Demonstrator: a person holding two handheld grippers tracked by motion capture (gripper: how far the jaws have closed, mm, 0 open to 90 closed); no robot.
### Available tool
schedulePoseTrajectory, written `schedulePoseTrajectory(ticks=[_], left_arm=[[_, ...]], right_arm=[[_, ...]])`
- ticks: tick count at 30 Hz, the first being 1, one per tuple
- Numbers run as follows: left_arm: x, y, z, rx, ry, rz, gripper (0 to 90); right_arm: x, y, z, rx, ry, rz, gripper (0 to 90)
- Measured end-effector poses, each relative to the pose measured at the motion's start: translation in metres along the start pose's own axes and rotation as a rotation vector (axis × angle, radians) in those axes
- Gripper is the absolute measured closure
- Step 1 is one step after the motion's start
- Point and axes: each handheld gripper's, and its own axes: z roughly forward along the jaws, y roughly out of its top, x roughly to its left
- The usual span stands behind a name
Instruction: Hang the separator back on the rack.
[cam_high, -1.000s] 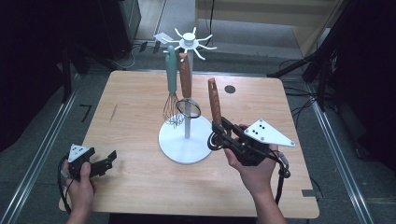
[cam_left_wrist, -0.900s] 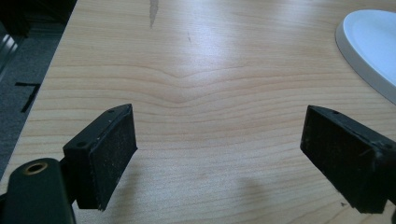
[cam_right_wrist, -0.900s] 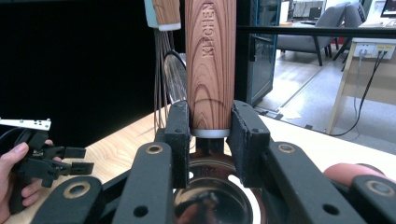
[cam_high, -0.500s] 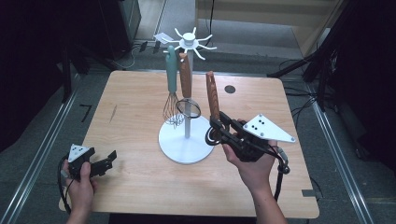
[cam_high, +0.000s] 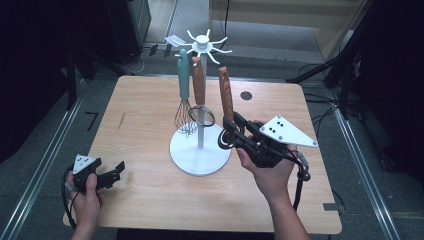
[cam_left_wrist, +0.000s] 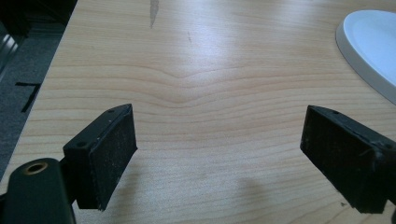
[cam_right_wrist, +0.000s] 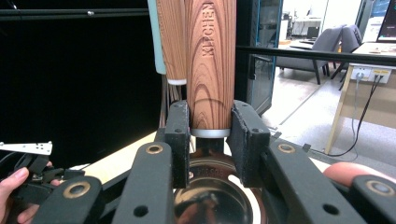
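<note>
The right gripper (cam_high: 235, 131) holds a wooden-handled utensil (cam_high: 226, 95) upright, just to the right of the stand (cam_high: 200, 150). Its jaws are closed on the lower end of the handle, right above the metal collar, as the right gripper view shows clearly (cam_right_wrist: 211, 70). Below the jaws a round metal head (cam_right_wrist: 212, 196) is visible; I cannot tell which tool it is exactly. The long axis of the utensil is nearly vertical, with the free top end pointing up toward the white hooks (cam_high: 202, 44) at the top of the stand. This end is lower than the hooks and to their right. I judge that the coming move must bring the top of the handle up and to the left to reach a free hook, so the height gap between handle end and hook is what matters.

A whisk (cam_high: 183, 95) and another wooden utensil (cam_high: 198, 85) already hang on the stand.

The right hand (cam_high: 267, 167) is near the stand's base, wrist bent so the gripper points upward. The left gripper (cam_high: 102, 175) rests low at the front left of the table (cam_high: 140, 105), well apart from the stand, jaws wide open and holding nothing (cam_left_wrist: 105, 149).
</note>
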Motion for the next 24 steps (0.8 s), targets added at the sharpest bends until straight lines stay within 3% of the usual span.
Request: schedulePoseTrajectory(ticks=[24], left_arm=[[0.0, 0.0, 0.0, 0.001, -0.001, 0.001, 11.0]], right_arm=[[0.002, 0.013, 0.007, -0.018, 0.0, -0.007, 71.9]])
